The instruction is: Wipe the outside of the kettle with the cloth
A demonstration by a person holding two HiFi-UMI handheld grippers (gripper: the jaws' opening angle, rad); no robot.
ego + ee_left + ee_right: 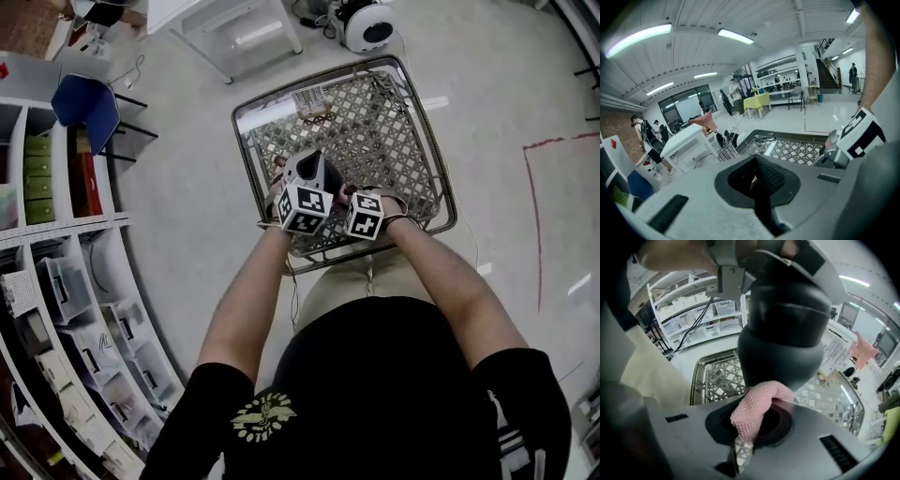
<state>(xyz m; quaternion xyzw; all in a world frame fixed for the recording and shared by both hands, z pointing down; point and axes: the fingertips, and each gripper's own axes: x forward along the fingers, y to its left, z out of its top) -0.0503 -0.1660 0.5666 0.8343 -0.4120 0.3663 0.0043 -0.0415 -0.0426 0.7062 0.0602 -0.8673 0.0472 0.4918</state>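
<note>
I'm pinching the cloth in the right gripper, touching the kettle directly above, which the left gripper is clamping.

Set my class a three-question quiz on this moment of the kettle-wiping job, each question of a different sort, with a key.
1. True or false: the pink cloth hangs clear of the dark kettle.
2. The kettle is held above: A) a sink B) a wire cart C) a table.
3. Fill in: the cloth is clamped in the ____ gripper.
Key: 1 false, they touch; 2 B; 3 the right gripper.
</note>
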